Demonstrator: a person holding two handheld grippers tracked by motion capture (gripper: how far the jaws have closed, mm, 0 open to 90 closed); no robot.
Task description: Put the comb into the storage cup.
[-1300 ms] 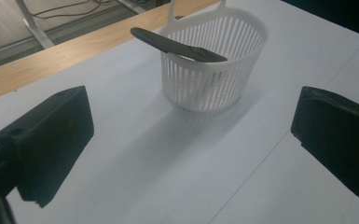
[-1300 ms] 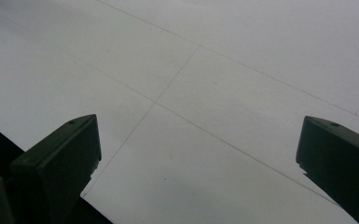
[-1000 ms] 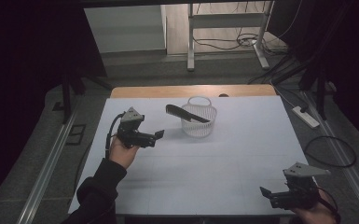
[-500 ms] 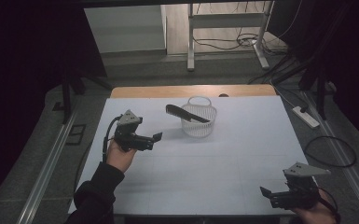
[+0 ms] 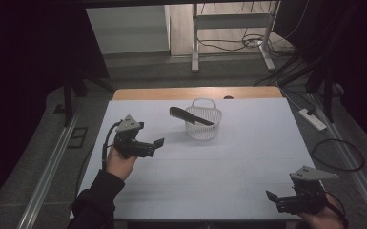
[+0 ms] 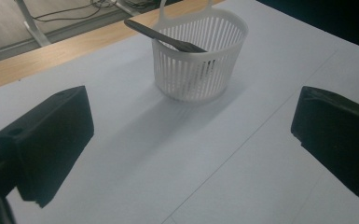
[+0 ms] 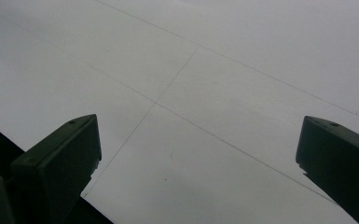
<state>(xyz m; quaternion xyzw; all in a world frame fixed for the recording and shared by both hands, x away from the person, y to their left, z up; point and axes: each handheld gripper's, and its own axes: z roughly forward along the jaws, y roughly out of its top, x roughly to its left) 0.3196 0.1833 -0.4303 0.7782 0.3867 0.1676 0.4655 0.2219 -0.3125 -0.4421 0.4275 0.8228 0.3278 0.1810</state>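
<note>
Two grippers are seen in the high view, both with jaws parted and nothing held. The left gripper [image 5: 156,144] is held above the left half of the tabletop [image 5: 229,176], pointed toward the white basket [image 5: 203,125], which stands near the far edge, about midway along it. A dark flat tool [image 5: 190,117] lies across the basket's rim, one end jutting out to the left, the other dipping inside. The right gripper [image 5: 272,198] is kept low at the near right corner, well apart from the basket. The tool being already lodged in the basket, the work is judged either nearly finished or, if the tool is to be taken out, not yet begun; which it is cannot be told. Open sheet is left on every side of the basket.

From the left gripper view, the basket [image 6: 199,56] is framed between the spread jaws, some way ahead, with the tool [image 6: 163,36] resting on its rim and its handle reaching toward the wooden far edge [image 6: 51,56]. Nothing lies in the path between jaws and basket.

From the right gripper view, bare sheet with faint ruled lines is shown between released jaws, and the near edge [image 7: 9,135] lies close at lower left, so little room is left on that side.
</note>
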